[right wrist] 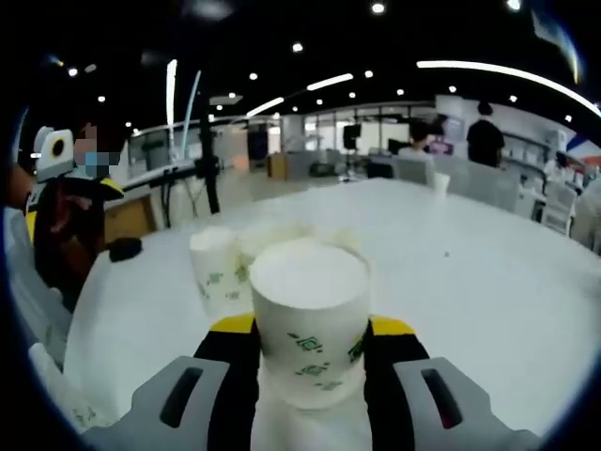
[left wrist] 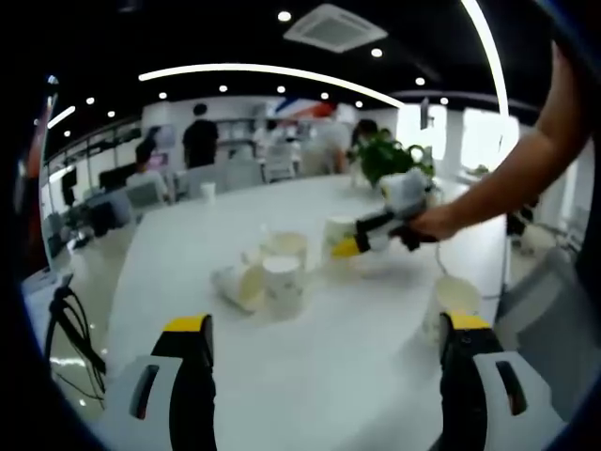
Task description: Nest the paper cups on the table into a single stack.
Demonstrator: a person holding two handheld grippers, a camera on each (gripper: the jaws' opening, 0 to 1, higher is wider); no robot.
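Your right gripper (right wrist: pixel 310 338) is clamped on a paper cup (right wrist: pixel 308 315) — upside down, its flat base facing the camera, green print on its side, a yellow-tipped jaw pressed to each flank. In the left gripper view that same gripper (left wrist: pixel 362 240) reaches in from the right, held by your hand (left wrist: pixel 441 223), with the cup (left wrist: pixel 338 235) at its tip, low over the white table (left wrist: pixel 310 376).

Your left gripper (left wrist: pixel 324 329) hangs open, jaws wide apart with nothing between them, short of the cups. Ahead of it sits a loose cluster: one cup lying on its side (left wrist: pixel 237 285), an inverted cup (left wrist: pixel 283 285) touching it on the right, and another cup (left wrist: pixel 284 247) just behind. A further cup (left wrist: pixel 454 299) stands near the left gripper's right-hand jaw, apart from the cluster.

In the right gripper view, more cups (right wrist: pixel 218 268) stand just behind the held one — how many, you cannot tell from the blur. A potted plant (left wrist: pixel 394 160) sits at the table's far side, and people (left wrist: pixel 199 136) stand in the office beyond.
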